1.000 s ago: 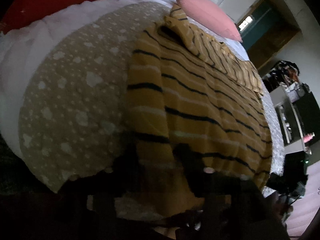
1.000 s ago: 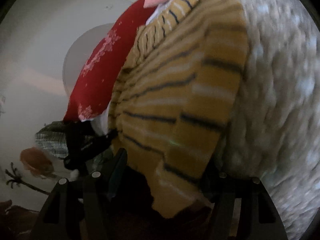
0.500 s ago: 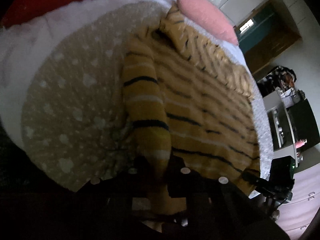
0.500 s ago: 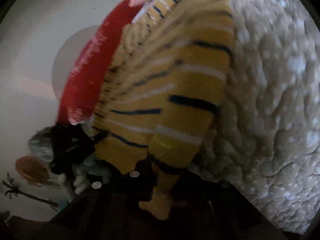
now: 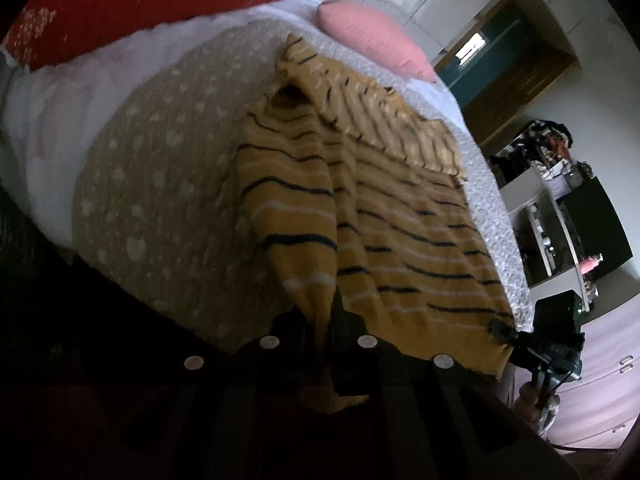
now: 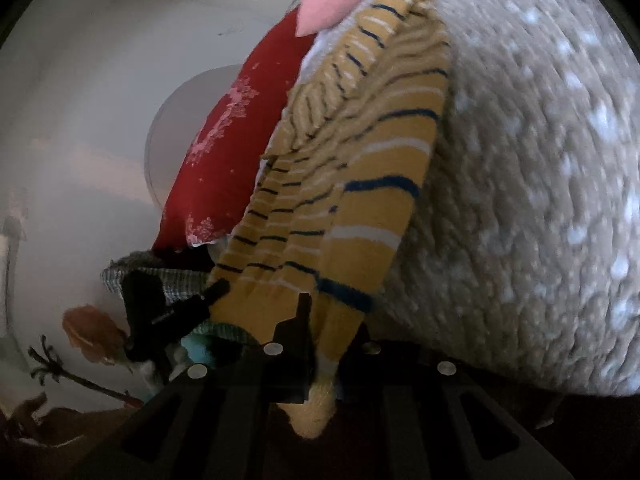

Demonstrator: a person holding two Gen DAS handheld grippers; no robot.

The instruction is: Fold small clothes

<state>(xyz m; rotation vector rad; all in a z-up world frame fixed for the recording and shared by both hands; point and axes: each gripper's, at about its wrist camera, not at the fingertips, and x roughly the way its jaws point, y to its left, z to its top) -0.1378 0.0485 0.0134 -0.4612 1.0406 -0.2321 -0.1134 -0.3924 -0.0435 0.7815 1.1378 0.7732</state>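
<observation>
The yellow striped sweater (image 5: 400,232) lies spread on the bed, on a beige dotted blanket (image 5: 160,184). Its lower edge is hidden behind the dark bodies of both grippers, and the pictures are blurred there, so the hem is hard to make out. The left gripper (image 5: 320,332) has its jaws pressed together on a fold of the sweater that rises as a ridge from the cloth. In the right wrist view the right gripper (image 6: 324,344) also pinches a narrow band of the sweater (image 6: 360,208) between its jaws; the end of the band hangs below them.

The blanket (image 6: 540,200) covers most of the bed. At the head lie a pink pillow (image 5: 372,40) and a red pillow (image 5: 140,0), with white bedding (image 5: 60,120) under them. Beyond the bed stand shelves (image 5: 560,208) with small items, too small to tell. Purple drawers (image 5: 600,392) are cut off at the edge.
</observation>
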